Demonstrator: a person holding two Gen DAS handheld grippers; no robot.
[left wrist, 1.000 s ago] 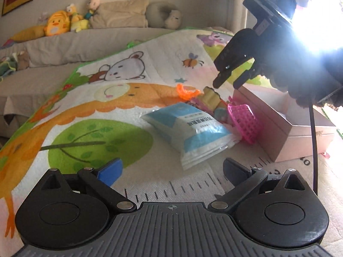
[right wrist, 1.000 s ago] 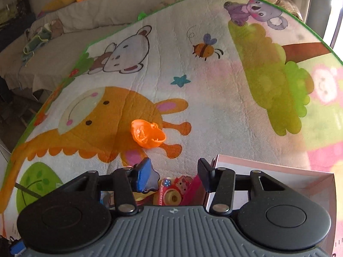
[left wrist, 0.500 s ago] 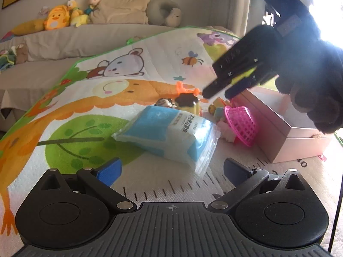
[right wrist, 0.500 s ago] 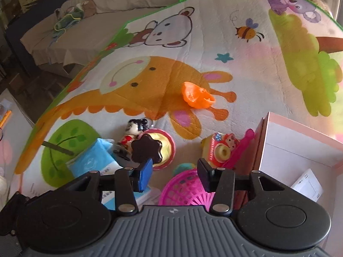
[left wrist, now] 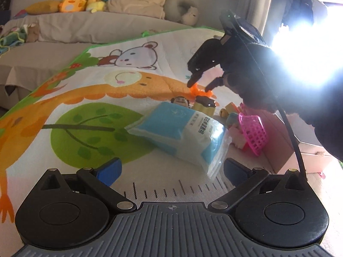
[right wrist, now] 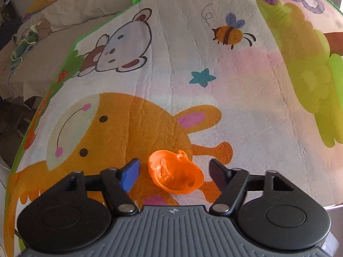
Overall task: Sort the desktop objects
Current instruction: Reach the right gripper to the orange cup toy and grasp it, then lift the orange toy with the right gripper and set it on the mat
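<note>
A small orange plastic toy (right wrist: 175,175) lies on the cartoon play mat (right wrist: 193,64). My right gripper (right wrist: 174,170) is lowered over it with one finger on each side. Its jaws are closing, and a gap still shows between each pad and the toy. In the left wrist view the right gripper (left wrist: 200,86) hangs with its tips at the orange toy (left wrist: 198,93), held by a dark-gloved hand. My left gripper (left wrist: 171,169) stands wide open just above the mat, nothing between its fingers, and a blue-and-white tissue pack (left wrist: 182,128) lies just ahead of it.
Behind the pack sit a small doll figure (left wrist: 180,101) and a yellow toy with a brown top (left wrist: 203,106). A pink mesh basket (left wrist: 254,132) lies on its side by an open pink box (left wrist: 310,156). Sofa with plush toys at the back; strong glare at right.
The right gripper has moved away from the basket and box, out over the mat, and down until the orange toy sits between its fingers. The left gripper has stayed where it was.
</note>
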